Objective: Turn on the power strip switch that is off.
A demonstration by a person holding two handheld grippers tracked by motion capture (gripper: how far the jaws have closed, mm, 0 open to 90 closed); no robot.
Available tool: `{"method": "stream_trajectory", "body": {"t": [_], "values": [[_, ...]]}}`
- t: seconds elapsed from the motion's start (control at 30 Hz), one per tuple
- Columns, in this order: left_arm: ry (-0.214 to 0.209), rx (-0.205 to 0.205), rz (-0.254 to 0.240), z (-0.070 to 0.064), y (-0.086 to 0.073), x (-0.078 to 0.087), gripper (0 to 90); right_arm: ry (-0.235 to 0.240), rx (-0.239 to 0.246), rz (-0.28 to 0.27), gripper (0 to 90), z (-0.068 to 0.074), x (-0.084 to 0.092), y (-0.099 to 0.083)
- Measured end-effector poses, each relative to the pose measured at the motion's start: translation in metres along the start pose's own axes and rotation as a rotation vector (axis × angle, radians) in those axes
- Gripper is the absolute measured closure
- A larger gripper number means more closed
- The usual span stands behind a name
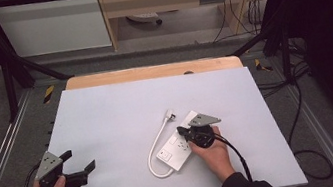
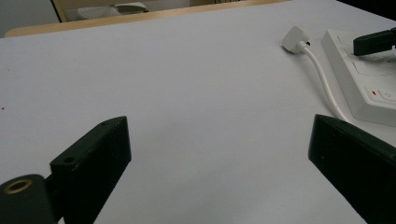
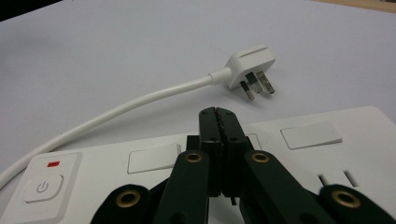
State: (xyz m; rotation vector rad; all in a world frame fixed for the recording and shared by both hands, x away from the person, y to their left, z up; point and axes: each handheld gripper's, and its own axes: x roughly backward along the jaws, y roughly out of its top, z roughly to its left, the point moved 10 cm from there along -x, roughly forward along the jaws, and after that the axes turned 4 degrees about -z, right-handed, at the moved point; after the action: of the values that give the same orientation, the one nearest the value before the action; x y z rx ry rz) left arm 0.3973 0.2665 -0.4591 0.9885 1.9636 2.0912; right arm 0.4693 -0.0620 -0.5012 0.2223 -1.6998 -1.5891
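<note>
White matting is covering the table (image 1: pixel 109 128), with a wooden edge showing at the far side and dark framing and cables around it. I am watching a white power strip (image 1: pixel 179 148) lying right of centre on that mat, its cord (image 1: pixel 155 148) looping out from the near end and curving round to the plug (image 1: pixel 170 115), which is resting pins-out on the mat just beyond the strip.

I am holding the right gripper (image 3: pixel 218 122) directly over the strip's top face, jaws pressed together with nothing between them, tips pointing toward the plug. From the right gripper view they are hovering above the row of covered sockets, to the right of the power button (image 3: pixel 43 187) and its red mark; whether the tips are touching the plastic I cannot tell.

I am keeping the left gripper (image 1: pixel 78 164) well apart at the near left of the table, jaws spread wide over bare mat.

My reading: I am lining up on the strip, not yet gripping anything. Next, I would be either pressing down on 1 spot of the strip, or spreading the right jaws and reaching on for the plug.
</note>
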Motion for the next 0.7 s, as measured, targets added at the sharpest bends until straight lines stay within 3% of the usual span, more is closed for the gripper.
{"method": "stream_trajectory", "body": {"t": [0.7], "values": [[-0.003, 0.000, 0.004, -0.0007, -0.0005, -0.0002, 5.7, -0.002, 0.026, -0.001, 90.0, 0.0027, -0.0004, -0.0032]]}}
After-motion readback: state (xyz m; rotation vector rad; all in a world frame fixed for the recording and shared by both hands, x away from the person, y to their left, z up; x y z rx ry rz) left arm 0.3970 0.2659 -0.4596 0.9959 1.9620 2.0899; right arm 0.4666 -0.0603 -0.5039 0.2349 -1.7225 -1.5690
